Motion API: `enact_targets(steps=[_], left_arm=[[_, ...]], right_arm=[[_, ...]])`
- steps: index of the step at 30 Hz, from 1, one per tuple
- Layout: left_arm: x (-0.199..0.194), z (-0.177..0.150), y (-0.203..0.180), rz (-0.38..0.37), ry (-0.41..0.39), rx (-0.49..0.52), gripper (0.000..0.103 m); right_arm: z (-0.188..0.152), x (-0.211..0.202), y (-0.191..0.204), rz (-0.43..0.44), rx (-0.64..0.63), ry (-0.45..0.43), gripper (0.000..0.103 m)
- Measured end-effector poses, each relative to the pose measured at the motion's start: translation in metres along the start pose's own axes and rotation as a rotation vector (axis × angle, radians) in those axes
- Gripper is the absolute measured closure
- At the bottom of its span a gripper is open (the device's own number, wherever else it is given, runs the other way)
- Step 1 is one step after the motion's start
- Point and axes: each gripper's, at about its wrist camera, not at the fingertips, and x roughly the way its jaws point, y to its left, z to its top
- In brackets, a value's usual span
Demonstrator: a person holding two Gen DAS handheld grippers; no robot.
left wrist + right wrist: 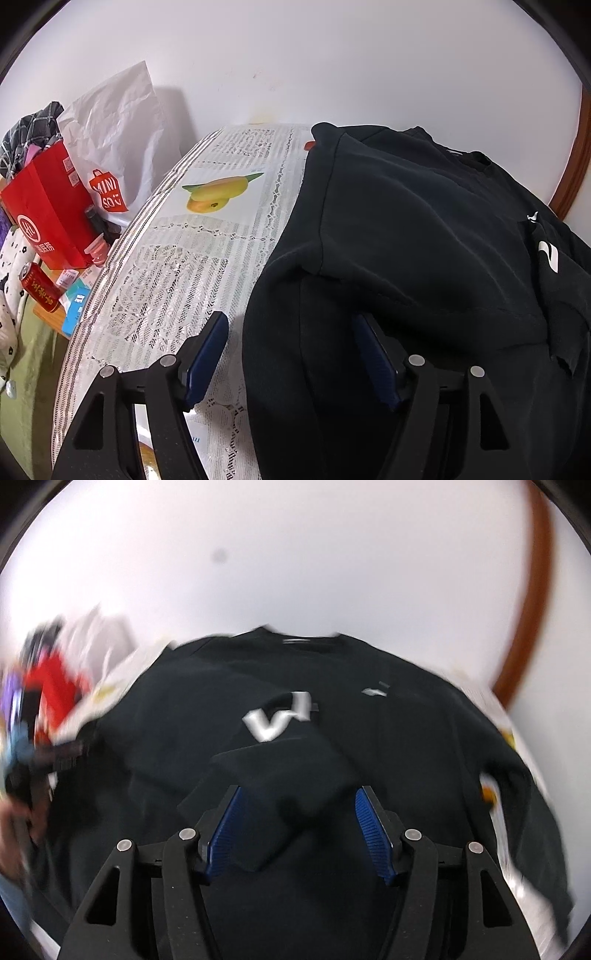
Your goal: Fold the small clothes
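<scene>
Blue-padded fingers (207, 354) of the left gripper (290, 354) fill the bottom of the left wrist view, standing wide with nothing pinched; one pad hovers over the lace tablecloth (166, 288), the other over the dark hem. From there the black T-shirt (424, 229) spreads toward 1 o'clock, chest up, collar at the far edge by the wall, probably laid flat so its sides can be turned in.

In the blurred right wrist view the right gripper (295, 827) also stands wide, a folded sleeve (284, 775) lying between its pads without being pressed. That flap rests across the shirt's front, which suggests one sleeve fold is already laid and let go.

Writing: a white logo (277, 720) on the chest, too smeared to read. At 9 o'clock in the left view, a white bag (110, 147) is printed "MINI SO" on its red emblem, a red paper bag (48, 214) carries a round white mark with characters I cannot make out, and a red can (38, 288) lies beside it. A printed mango picture (218, 194) shows under the lace.
</scene>
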Motion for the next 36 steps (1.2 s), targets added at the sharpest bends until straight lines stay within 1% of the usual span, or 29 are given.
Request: enact_targets(steps=[3,6,8,10,15,17,18,19,20,21,23,27,32,36], left_arm=[[-0.001,0.000,0.000,-0.004,-0.005,0.001,0.032],[-0.001,0.000,-0.001,-0.005,-0.004,0.002,0.032],[-0.001,-0.001,-0.001,-0.005,-0.003,0.003,0.032],[-0.001,-0.001,-0.002,-0.004,-0.004,0.007,0.032],[-0.002,-0.001,-0.005,0.004,-0.005,0.019,0.032],[-0.001,-0.001,-0.005,0.003,-0.004,0.019,0.032],[-0.001,-0.001,-0.005,0.002,-0.003,0.017,0.032],[-0.001,-0.001,-0.004,0.002,-0.001,0.015,0.032],[0.000,-0.001,-0.004,0.002,0.002,0.013,0.032],[0.000,-0.001,-0.003,0.001,0.003,0.011,0.032],[0.001,-0.001,-0.003,0.001,0.004,0.010,0.032],[0.002,-0.001,-0.003,0.001,0.010,0.009,0.032],[0.003,-0.002,-0.002,0.001,0.016,0.004,0.032],[0.004,-0.002,-0.001,-0.001,0.022,0.003,0.032]], right_arm=[[-0.003,0.015,0.028,0.047,-0.066,0.031,0.041],[-0.010,0.035,0.044,0.054,-0.111,0.083,0.040],[-0.014,0.045,0.051,0.039,-0.132,0.113,0.040],[-0.017,0.051,0.054,0.008,-0.151,0.123,0.040],[-0.014,0.061,0.052,-0.014,-0.133,0.136,0.041],[-0.011,0.063,0.050,-0.014,-0.124,0.129,0.053],[-0.009,0.066,0.049,-0.020,-0.124,0.128,0.068],[-0.007,0.068,0.047,-0.024,-0.128,0.128,0.077],[-0.006,0.067,0.046,-0.016,-0.127,0.126,0.082],[-0.003,0.065,0.042,-0.016,-0.118,0.119,0.090],[0.003,0.057,0.029,-0.004,-0.083,0.099,0.090],[0.021,0.043,-0.015,0.000,0.042,0.043,0.091],[0.033,0.035,-0.084,-0.056,0.202,0.007,0.091],[0.030,0.038,-0.131,-0.087,0.295,0.013,0.091]])
